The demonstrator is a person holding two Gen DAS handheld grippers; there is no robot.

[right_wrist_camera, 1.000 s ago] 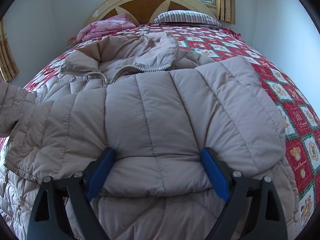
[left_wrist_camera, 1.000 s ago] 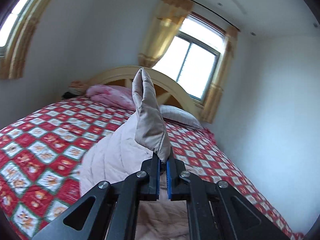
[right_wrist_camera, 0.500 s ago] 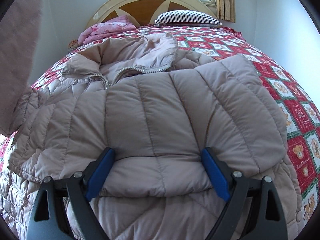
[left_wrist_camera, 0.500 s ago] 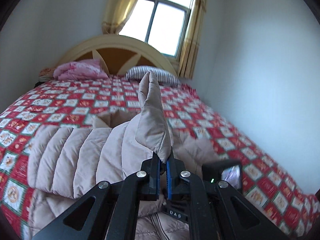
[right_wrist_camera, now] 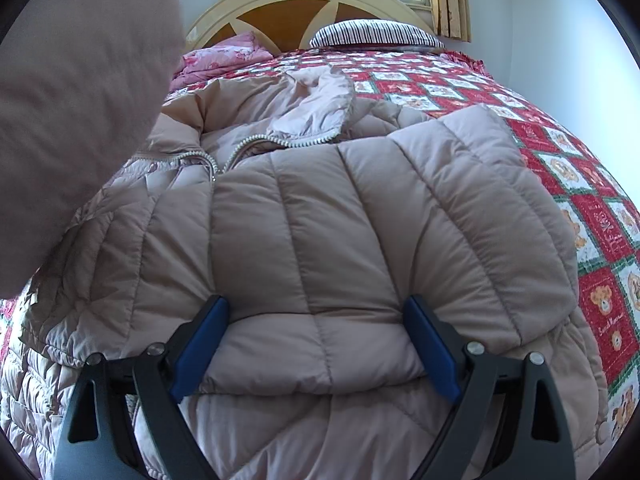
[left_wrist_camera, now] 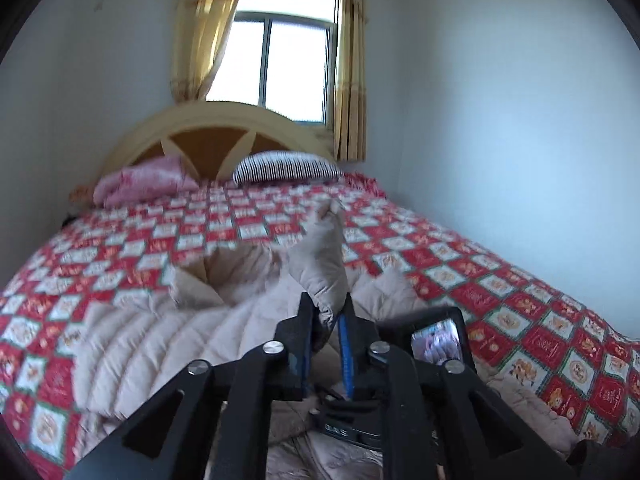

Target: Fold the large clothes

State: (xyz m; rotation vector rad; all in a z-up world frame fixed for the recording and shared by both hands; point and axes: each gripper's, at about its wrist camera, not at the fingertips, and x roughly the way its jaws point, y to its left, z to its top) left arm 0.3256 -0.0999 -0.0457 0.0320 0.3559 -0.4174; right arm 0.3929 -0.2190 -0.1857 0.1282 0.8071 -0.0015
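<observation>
One beige quilted puffer jacket (right_wrist_camera: 320,220) lies spread on the bed's red checked quilt (left_wrist_camera: 500,280); two pillows sit at the headboard (left_wrist_camera: 208,128), one striped (left_wrist_camera: 286,166), one pink (left_wrist_camera: 146,182). "DAS" is readable on the device below the left gripper (left_wrist_camera: 326,322), whose narrowly parted jaws pinch a raised sleeve (left_wrist_camera: 324,264). The right gripper (right_wrist_camera: 316,340) rests low, jaws wide, straddling a folded sleeve without clamping it.

Puffer jacket (right_wrist_camera: 320,232), dusty beige; bedspread (left_wrist_camera: 460,264), red-and-white check (bear motifs); pillow (left_wrist_camera: 286,166), black-white striped; curtains (left_wrist_camera: 350,80), gold.
</observation>
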